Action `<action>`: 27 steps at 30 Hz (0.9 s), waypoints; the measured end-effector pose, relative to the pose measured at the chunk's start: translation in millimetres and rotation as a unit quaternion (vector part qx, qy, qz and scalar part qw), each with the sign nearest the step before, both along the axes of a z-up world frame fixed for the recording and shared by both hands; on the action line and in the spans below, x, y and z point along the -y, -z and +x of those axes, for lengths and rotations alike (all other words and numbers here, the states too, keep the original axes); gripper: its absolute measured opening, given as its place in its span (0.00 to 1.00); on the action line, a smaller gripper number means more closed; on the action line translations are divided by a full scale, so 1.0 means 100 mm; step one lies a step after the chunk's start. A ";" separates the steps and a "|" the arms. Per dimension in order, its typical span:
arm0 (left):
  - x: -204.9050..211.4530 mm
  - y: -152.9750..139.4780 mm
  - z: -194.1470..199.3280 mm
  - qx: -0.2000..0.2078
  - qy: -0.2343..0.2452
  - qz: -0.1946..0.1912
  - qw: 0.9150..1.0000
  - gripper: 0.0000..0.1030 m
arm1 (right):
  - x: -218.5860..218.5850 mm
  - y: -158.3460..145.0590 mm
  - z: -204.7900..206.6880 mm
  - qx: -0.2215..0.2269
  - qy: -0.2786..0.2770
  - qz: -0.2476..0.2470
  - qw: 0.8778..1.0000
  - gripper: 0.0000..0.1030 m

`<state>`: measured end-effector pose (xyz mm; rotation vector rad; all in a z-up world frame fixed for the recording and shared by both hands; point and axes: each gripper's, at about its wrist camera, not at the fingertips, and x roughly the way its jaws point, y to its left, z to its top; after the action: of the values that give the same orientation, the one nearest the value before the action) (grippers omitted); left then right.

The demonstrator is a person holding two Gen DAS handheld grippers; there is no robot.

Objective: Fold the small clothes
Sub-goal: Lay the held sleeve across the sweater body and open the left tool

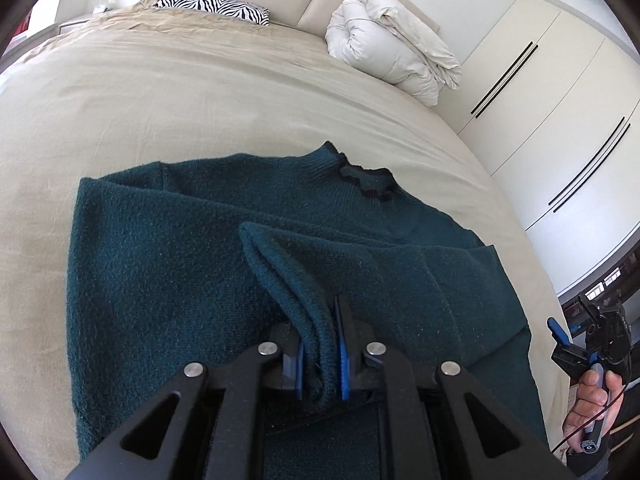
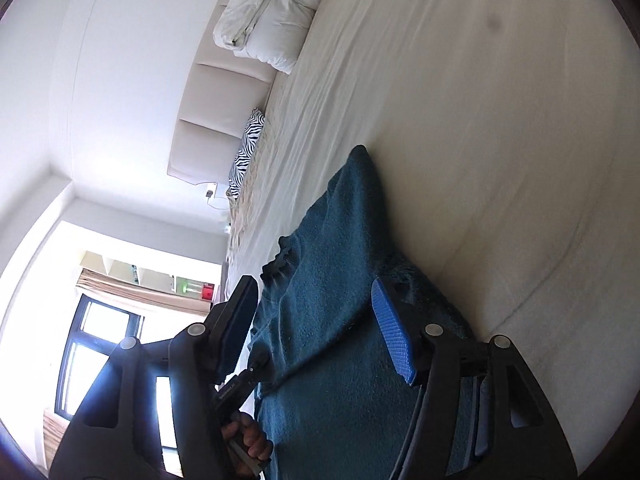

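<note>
A dark teal knit sweater [image 1: 180,260] lies flat on the beige bed, its black-trimmed collar [image 1: 364,178] pointing away from me. My left gripper [image 1: 320,344] is shut on a folded cuff of the sweater's sleeve [image 1: 280,264], which rises from the body of the garment into the blue pads. My right gripper [image 1: 568,344] sits off the sweater's right edge in a person's hand [image 1: 592,400], rolled onto its side. In the right wrist view the right gripper [image 2: 316,332] stands open. The sweater [image 2: 332,280] shows beyond its fingers, and neither pad presses on it.
The beige bedsheet [image 1: 160,100] spreads wide around the sweater. A rolled white duvet [image 1: 392,40] and a zebra pillow [image 1: 216,4] lie by the padded headboard. White wardrobe doors [image 1: 560,100] stand right of the bed. A window [image 2: 96,340] is beyond.
</note>
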<state>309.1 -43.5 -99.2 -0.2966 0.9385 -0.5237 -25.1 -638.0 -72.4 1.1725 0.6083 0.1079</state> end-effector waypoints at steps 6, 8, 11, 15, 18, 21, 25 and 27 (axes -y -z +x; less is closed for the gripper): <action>0.08 -0.02 0.05 0.011 0.013 0.039 0.999 0.12 | 0.03 -0.22 0.43 -0.003 -0.048 -0.032 0.998 0.57; 0.02 0.16 0.07 -0.007 0.010 0.041 0.999 0.16 | -0.01 -0.18 0.61 -0.013 -0.068 -0.026 0.997 0.57; -0.12 0.29 0.06 -0.011 0.002 -0.006 1.000 0.16 | -0.07 -0.04 0.89 -0.026 -0.101 -0.009 0.994 0.57; -0.15 0.35 0.11 -0.019 0.002 -0.024 1.000 0.17 | -0.02 0.29 1.19 -0.064 -0.107 0.015 0.992 0.57; -0.22 0.38 0.15 -0.033 -0.002 -0.052 0.998 0.17 | 0.08 0.49 1.32 -0.082 -0.092 0.024 0.992 0.55; -0.21 0.35 0.16 -0.029 -0.005 -0.052 0.998 0.17 | 0.21 0.58 1.42 -0.074 -0.074 0.044 0.994 0.55; -0.14 0.30 0.18 -0.010 -0.009 -0.038 0.999 0.17 | 0.32 0.60 1.58 -0.072 -0.071 0.040 0.994 0.55; -0.12 0.33 0.20 -0.012 -0.010 -0.035 0.999 0.17 | 0.34 0.63 1.63 -0.074 -0.075 0.044 0.993 0.55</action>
<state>329.6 -31.0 -132.1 -0.3760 0.9408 -0.5368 137.6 -672.5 -135.9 1.2260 0.8292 0.1782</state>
